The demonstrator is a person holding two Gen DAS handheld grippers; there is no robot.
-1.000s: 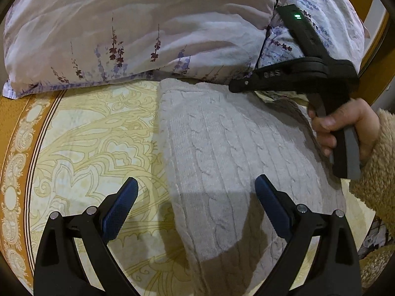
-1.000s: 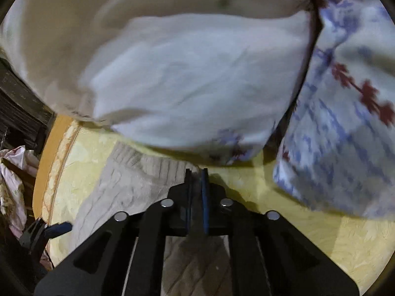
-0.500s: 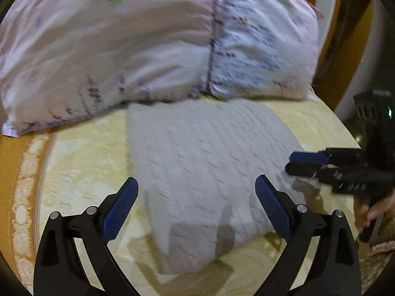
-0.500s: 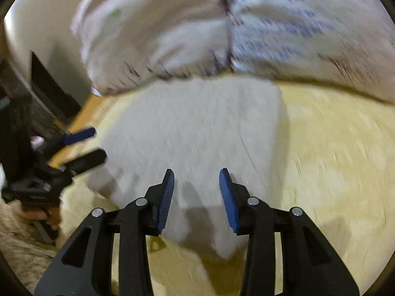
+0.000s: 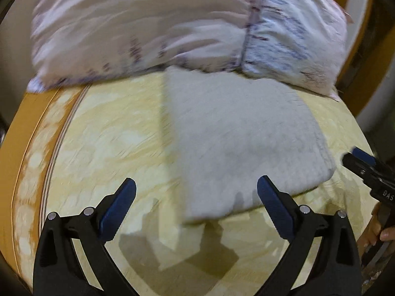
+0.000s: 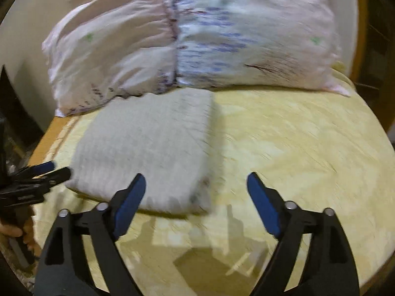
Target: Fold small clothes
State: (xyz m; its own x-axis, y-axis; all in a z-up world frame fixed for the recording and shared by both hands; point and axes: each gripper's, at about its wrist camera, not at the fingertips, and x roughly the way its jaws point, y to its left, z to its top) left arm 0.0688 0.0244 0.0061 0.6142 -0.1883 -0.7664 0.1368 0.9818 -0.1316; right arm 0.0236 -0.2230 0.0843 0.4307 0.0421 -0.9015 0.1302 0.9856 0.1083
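A grey cable-knit sweater (image 5: pixel 242 143) lies folded in a flat rectangle on the yellow patterned bedsheet (image 5: pixel 111 135), its far end against the pillow. My left gripper (image 5: pixel 196 185) hovers open above the sweater's near edge, empty. In the right wrist view the sweater (image 6: pixel 148 148) sits left of centre. My right gripper (image 6: pixel 196 180) hangs over its near right corner, jaws opening wide with nothing between them. Each gripper shows at the edge of the other's view: the right gripper (image 5: pixel 355 157) and the left gripper (image 6: pixel 56 169).
A large pale floral pillow (image 5: pixel 172 24) (image 6: pixel 197 37) fills the back of the bed. An orange border (image 5: pixel 22 123) runs along the sheet's left side. A person's hand (image 5: pixel 385 231) (image 6: pixel 12 229) grips each handle. Bare sheet lies right of the sweater.
My right gripper went from shut near the pillow to wide open, pulling back and up to the sweater's near end. The left gripper drew back too, staying open. The sweater now lies free.
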